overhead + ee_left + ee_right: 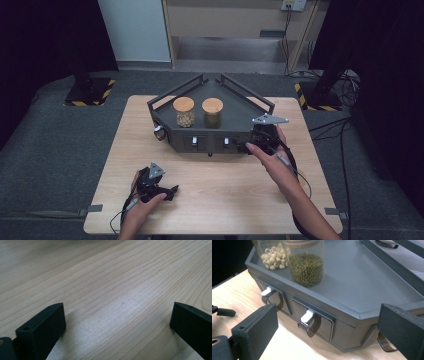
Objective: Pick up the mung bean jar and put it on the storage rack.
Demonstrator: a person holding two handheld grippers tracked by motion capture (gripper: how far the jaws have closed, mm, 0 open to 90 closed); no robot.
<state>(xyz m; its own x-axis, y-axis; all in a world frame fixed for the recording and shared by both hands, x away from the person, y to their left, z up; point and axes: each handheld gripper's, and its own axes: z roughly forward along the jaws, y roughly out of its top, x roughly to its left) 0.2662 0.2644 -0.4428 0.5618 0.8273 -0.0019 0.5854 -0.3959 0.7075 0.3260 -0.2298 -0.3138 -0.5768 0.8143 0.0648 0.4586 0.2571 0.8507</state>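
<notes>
A dark grey angular rack (235,117) stands mid-table, with two small drawers in its front face. Each drawer has a white tab (307,315) over a curved brown handle. On its top tray stand two wooden-lidded jars: one of pale round seeds (183,112) (272,257), one of green beans (212,113) (307,266). My right gripper (246,146) (327,308) hovers at the rack's front right corner, open, with nothing between its jaws. My left gripper (172,191) (118,307) rests low over the bare wood near the front left, open and empty.
The wooden table (220,190) has bare room in front of the rack. A small round knob (159,132) sticks out at the rack's left front. The rack's raised rails (175,92) frame its back sides. Dark carpet surrounds the table.
</notes>
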